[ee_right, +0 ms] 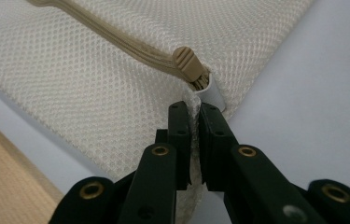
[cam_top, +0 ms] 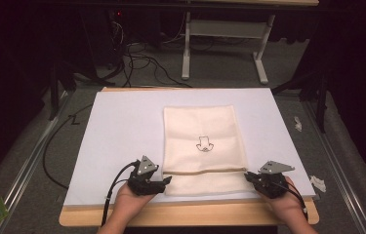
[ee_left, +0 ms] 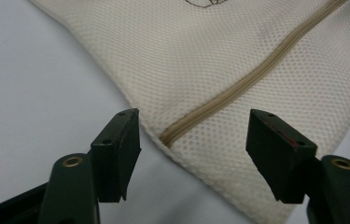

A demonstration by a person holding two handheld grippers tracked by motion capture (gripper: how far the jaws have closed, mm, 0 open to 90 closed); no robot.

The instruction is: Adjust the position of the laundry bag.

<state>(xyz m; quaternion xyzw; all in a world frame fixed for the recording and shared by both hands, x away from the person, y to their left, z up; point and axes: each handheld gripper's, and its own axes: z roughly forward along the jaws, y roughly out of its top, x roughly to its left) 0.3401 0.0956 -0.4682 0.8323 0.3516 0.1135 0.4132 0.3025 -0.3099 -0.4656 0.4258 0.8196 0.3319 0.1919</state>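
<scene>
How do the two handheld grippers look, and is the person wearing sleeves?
Both the left gripper and the right gripper are black, each topped with a grey three-cornered plate. Their two flat black jaws are fixed with brass-coloured rivets. A black cable trails from each. The forearms are bare, with no sleeves in sight.

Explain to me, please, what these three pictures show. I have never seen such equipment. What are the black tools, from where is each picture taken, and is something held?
No robot here: a person holds a two-jaw hand tool in each hand. The high view looks down on the table from above; there the left gripper and right gripper sit at either side of a cream mesh bag lying flat on a white sheet. The other two pictures come from cameras riding on the tools. The left gripper's jaws stand open around the start of the bag's zipper. The right gripper's jaws are shut on the bag's edge, just below the zipper pull.
</scene>
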